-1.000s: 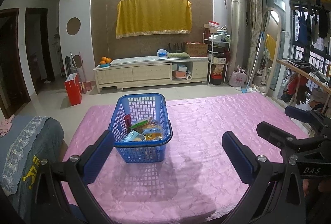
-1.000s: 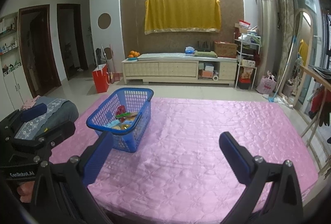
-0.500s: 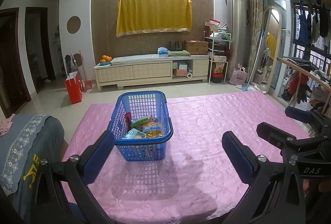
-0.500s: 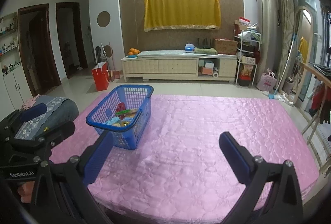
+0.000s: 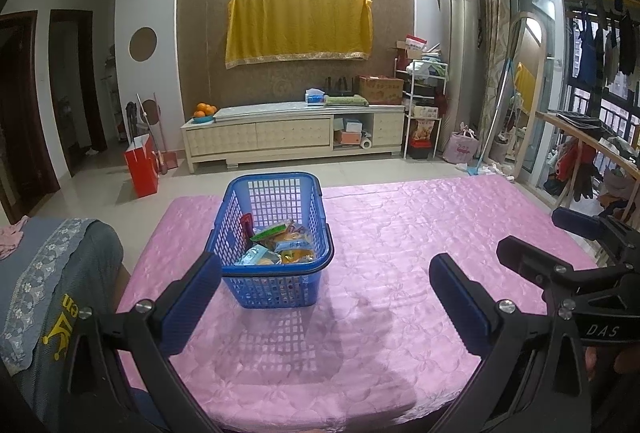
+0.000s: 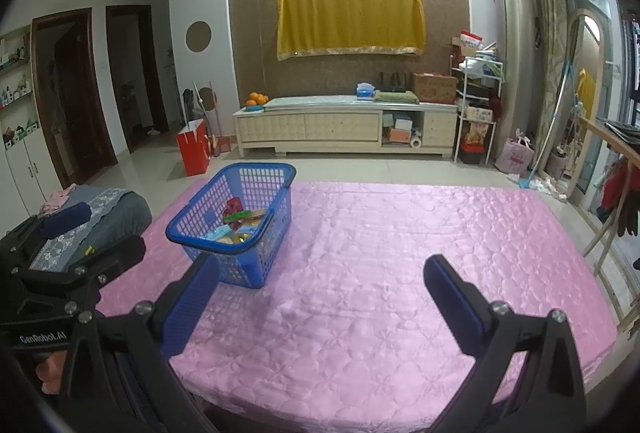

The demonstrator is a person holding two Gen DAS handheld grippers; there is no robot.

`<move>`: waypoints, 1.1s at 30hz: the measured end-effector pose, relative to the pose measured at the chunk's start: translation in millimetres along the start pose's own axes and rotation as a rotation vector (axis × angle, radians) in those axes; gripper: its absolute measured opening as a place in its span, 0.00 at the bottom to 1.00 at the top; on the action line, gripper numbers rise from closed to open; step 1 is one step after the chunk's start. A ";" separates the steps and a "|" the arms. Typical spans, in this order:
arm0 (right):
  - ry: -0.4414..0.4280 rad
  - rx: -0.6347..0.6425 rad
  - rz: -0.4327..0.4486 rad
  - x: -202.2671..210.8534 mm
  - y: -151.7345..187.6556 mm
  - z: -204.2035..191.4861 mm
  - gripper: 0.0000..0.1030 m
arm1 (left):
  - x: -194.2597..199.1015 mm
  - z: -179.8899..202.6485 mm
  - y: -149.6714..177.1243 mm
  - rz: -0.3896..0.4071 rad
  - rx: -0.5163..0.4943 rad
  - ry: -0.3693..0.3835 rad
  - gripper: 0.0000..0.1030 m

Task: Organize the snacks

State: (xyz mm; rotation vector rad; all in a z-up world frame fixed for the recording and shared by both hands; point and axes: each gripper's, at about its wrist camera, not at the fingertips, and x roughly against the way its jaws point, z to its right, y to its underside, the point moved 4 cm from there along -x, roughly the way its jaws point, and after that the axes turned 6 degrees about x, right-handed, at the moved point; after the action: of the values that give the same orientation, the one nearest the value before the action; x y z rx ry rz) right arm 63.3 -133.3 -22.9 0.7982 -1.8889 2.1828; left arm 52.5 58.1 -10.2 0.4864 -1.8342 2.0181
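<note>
A blue plastic basket (image 5: 276,241) stands on the pink quilted table (image 5: 400,273), left of centre, with several snack packets (image 5: 280,245) inside. My left gripper (image 5: 326,289) is open and empty, held back from the basket's near side. My right gripper (image 6: 320,293) is open and empty over the table's near middle; the basket (image 6: 240,225) is to its front left, with the snack packets (image 6: 236,229) showing over its rim. The right gripper's body shows in the left wrist view (image 5: 580,273), and the left gripper's body shows in the right wrist view (image 6: 60,273).
A grey cushioned seat (image 5: 52,273) stands against the table's left edge. A wooden rack (image 6: 608,217) stands off the right edge. Beyond the far edge are the floor, a red bag (image 5: 140,169) and a TV cabinet (image 5: 296,137).
Both views have drawn back and risen slightly; the basket appears a little farther away and higher in frame. Both grippers stay open and empty.
</note>
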 end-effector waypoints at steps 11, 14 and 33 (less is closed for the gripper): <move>0.000 -0.002 -0.002 0.8 0.3 -1.4 1.00 | 3.2 0.2 2.3 -0.005 0.012 0.005 1.00; -0.001 -0.001 -0.003 0.4 0.6 -1.4 1.00 | 3.5 0.2 2.2 -0.005 0.011 0.004 1.00; -0.002 0.000 -0.012 1.6 3.0 -3.1 1.00 | 3.8 -0.3 1.8 -0.006 0.012 0.006 1.00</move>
State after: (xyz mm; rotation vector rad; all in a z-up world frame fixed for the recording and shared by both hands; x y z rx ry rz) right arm 59.7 -131.3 -25.0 0.8097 -1.8804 2.1761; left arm 48.3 58.4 -10.0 0.4891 -1.8156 2.0258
